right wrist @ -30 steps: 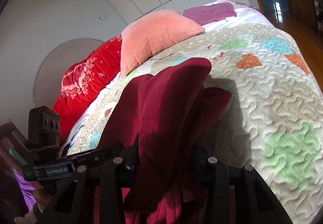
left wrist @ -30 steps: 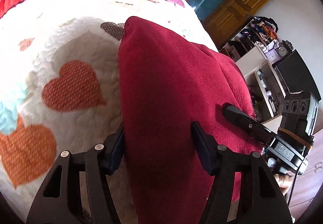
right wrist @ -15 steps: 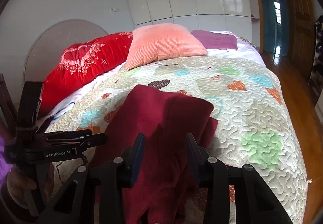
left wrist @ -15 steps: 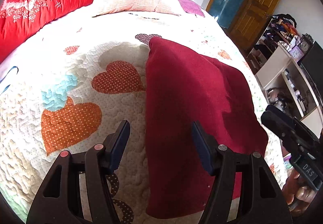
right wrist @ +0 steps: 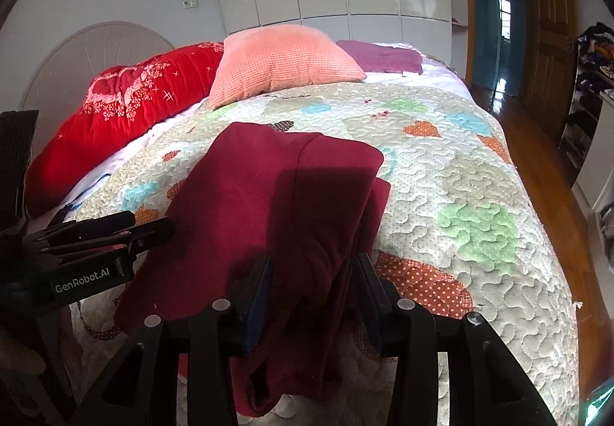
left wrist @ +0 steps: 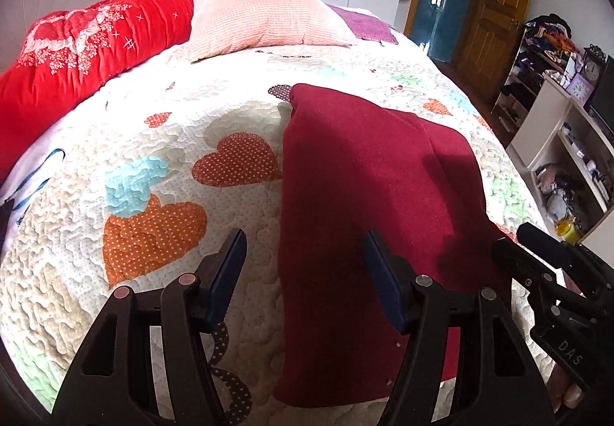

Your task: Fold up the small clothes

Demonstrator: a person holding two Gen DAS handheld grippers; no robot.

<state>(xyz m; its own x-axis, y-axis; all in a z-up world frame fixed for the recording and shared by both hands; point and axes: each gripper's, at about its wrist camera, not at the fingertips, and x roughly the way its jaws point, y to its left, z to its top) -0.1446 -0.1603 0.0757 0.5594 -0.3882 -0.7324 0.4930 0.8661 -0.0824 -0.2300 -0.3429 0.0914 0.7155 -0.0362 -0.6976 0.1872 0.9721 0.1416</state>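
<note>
Plainly, the left gripper point(left wrist: 303, 272) stood with its jaws spread wide and nothing between them, poised above the near edge of the dark red garment point(left wrist: 368, 195), its right blue pad over the cloth and its left over bare quilt point(left wrist: 69, 265). The right gripper point(right wrist: 312, 295) was likewise released, its jaws parted, though a bunched ridge of the garment point(right wrist: 276, 203) ran up between them at about 12 o'clock from the tips; whether the pads touched that fabric could not be told. Outward from the tools, the garment lay folded lengthwise on the heart-patterned quilt, reaching from the near edge of the bed away toward 12 o'clock, with a second layer stepped along its right-hand side toward 3 o'clock and looser folds heaped near the right gripper. Beyond it, at 11 o'clock, sat a peach pillow point(left wrist: 264, 15), a red bolster point(left wrist: 80, 50) at 10 o'clock, and a purple cloth point(right wrist: 383, 57) nearer 1 o'clock. By my judgement one fold was laid and another was wanted. The risk lay in that loose heap: closing on the ridge alone would likely lift a single layer and drag the stacked edges askew, undoing the fold. Because the near hem lay close to the bed's edge, a careless pull toward 6 o'clock could slide the whole piece off the quilt
</note>
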